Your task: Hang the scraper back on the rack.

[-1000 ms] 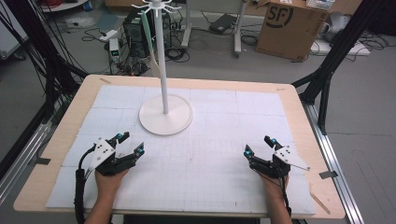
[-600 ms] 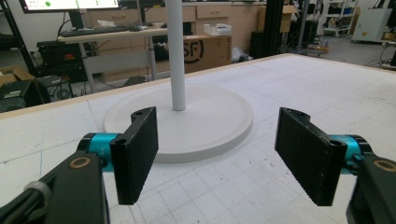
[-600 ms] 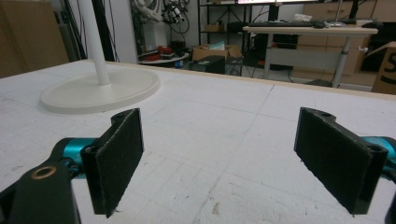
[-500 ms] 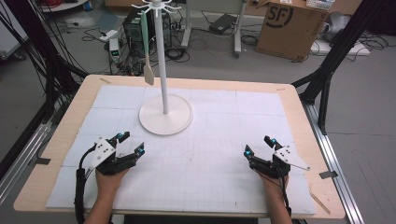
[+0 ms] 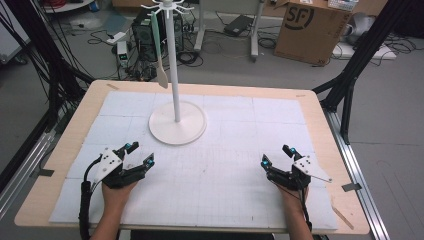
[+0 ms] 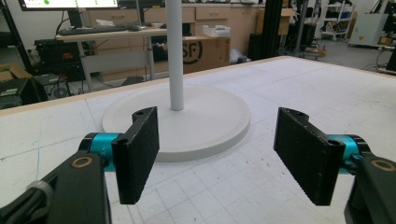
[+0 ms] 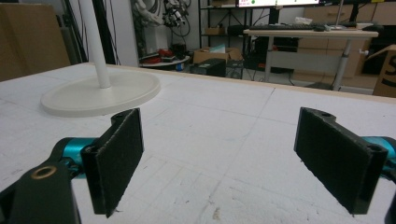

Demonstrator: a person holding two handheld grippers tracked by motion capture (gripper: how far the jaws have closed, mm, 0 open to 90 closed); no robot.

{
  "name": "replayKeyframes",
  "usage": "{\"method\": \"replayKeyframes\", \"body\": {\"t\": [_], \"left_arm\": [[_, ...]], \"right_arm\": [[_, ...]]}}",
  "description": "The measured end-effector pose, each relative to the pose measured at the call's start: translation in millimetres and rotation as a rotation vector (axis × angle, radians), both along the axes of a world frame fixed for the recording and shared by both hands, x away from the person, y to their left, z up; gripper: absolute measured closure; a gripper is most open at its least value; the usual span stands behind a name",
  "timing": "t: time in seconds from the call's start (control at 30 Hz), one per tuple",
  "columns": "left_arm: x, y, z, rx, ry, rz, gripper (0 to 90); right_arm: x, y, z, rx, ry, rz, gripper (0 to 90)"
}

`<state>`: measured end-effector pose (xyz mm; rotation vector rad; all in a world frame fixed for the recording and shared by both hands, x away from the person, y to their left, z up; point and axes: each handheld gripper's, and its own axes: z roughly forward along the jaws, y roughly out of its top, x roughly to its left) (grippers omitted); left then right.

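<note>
Starting at the left, the left gripper (image 5: 140, 154) is held low over the white mat (image 5: 230, 150), near the table's (image 5: 65, 150) front edge, and its jaws are spread wide with nothing between them. In the left gripper view the two black pads (image 6: 137, 154) are seen well apart, and the stand's (image 5: 176, 75) round base (image 6: 201, 116) is framed just beyond them. A black cable (image 5: 84, 200) is trailed back along the left forearm.

Moving to the middle, the white stand is planted upright on the mat, toward the far side. A spatula (image 5: 159, 50) with a pale green handle is hung from a hook at the stand's top, left of the pole, its light blade pointing down and clear of the table.

Over to the right, the right gripper (image 5: 277, 156) is held low over the mat as well, well apart from the left one. Its jaws are opened wide too, and nothing is held. In the right gripper view the pads (image 7: 116, 158) are seen far apart, with the base (image 7: 100, 95) off at upper left. A cardboard box (image 5: 310, 30) is seen on the floor beyond the table.
</note>
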<state>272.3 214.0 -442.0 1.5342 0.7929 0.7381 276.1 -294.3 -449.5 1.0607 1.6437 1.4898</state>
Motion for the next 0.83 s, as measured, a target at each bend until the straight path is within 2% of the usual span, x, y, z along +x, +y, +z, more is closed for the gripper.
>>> {"method": "replayKeyframes", "body": {"t": [0.83], "left_arm": [[0.9, 0.4, 0.0, -0.013, -0.002, -0.004, 32.3]], "right_arm": [[-0.2, -0.2, 0.0, -0.002, 0.001, 0.002, 15.2]]}}
